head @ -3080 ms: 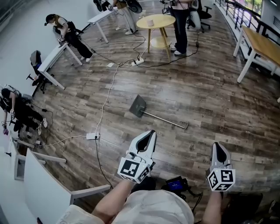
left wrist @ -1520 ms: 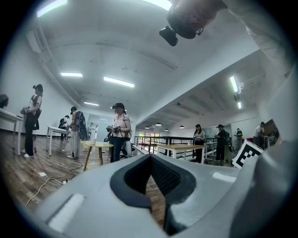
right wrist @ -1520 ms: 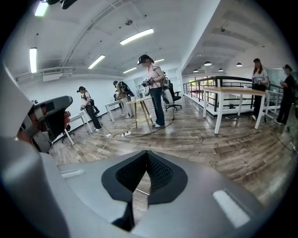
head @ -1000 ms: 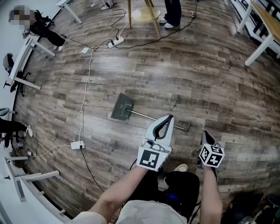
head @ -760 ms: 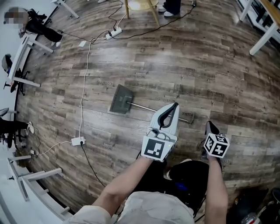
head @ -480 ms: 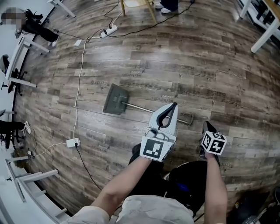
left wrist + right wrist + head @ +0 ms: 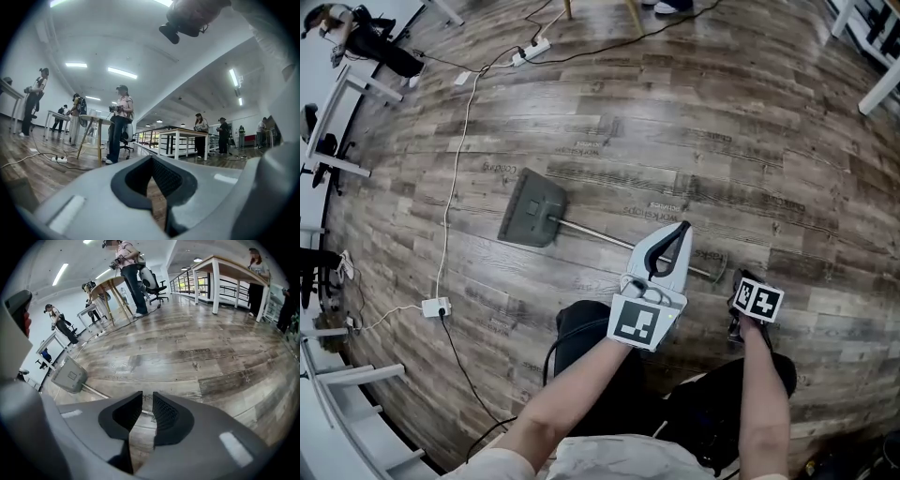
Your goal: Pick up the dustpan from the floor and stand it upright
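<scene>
The flat grey-green dustpan [image 7: 530, 208] is lying on the brown wooden plank floor [image 7: 741, 131], left of the scene's middle. Its thin metal handle [image 7: 591, 232] is running from the pan toward the right and slightly nearer to us, resting on the boards.

We are holding the right gripper [image 7: 147, 401] close over the handle's right end. In the head view its marker cube [image 7: 757, 301] is sitting just right of that end. Its dark ribbed pads [image 7: 165, 412] are standing a narrow slit apart and are gripping nothing. The handle is showing on the floor beyond the slit, with the pan farther off to the left.

We are holding the white left gripper [image 7: 682, 228] just left of the right one, where it is covering a stretch of the handle from above. Its tips are pressing together with nothing between them, and it is pointing out across the room rather than at the floor.

A white cable [image 7: 456, 141] is trailing over the floor left of the pan. It is running from a white power strip [image 7: 532, 49] at the far side to a small white plug box [image 7: 435, 307] nearer to us.

Far across the room, a person [image 7: 129, 268] is standing beside a round wooden table [image 7: 108, 287].
</scene>
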A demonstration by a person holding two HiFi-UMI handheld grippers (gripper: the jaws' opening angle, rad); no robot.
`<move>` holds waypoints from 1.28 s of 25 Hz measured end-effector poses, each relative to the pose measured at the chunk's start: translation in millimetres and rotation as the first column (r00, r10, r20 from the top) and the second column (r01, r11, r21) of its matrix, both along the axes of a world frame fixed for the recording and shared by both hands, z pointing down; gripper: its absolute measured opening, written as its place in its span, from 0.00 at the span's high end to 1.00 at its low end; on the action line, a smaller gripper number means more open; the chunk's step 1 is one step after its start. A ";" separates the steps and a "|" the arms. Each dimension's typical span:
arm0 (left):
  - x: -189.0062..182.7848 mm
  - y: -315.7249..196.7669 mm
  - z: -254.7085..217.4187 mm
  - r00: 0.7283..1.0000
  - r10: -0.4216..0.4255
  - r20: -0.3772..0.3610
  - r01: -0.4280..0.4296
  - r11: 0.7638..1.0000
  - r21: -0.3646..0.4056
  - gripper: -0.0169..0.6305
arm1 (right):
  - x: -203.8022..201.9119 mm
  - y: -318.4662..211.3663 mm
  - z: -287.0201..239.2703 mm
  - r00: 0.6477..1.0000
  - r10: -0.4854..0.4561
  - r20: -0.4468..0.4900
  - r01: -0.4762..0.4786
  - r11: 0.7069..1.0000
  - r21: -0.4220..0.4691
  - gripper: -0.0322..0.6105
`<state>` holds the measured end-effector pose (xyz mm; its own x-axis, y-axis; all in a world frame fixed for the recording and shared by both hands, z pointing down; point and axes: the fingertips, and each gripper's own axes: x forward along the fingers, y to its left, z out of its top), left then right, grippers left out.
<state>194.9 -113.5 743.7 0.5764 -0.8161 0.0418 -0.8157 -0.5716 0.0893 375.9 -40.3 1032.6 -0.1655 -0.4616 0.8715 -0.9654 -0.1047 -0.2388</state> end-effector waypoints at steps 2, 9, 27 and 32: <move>5.0 1.3 16.6 1.000 0.005 0.000 -0.005 1.000 0.005 0.97 | 1.0 1.3 26.4 1.000 -0.012 -0.006 0.012 1.000 -0.026 0.80; 12.5 9.1 43.5 1.000 0.006 -0.013 -0.006 1.000 0.020 0.97 | -0.6 5.3 97.2 0.999 -0.042 0.013 0.043 0.995 -0.089 0.77; 6.8 19.1 73.0 1.000 -0.003 0.017 0.003 0.999 0.036 0.97 | -10.2 -4.7 186.0 0.997 -0.071 -0.017 0.068 0.987 -0.143 0.79; 3.3 25.6 78.0 1.000 -0.008 0.029 0.007 1.000 0.020 0.97 | -11.2 -6.3 198.1 0.999 -0.046 0.009 0.047 0.987 -0.156 0.78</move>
<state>198.2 -87.9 821.7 0.5692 -0.8211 0.0418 -0.8219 -0.5670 0.0542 364.7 -46.5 1230.8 -0.1886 -0.3121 0.9312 -0.9688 -0.0964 -0.2285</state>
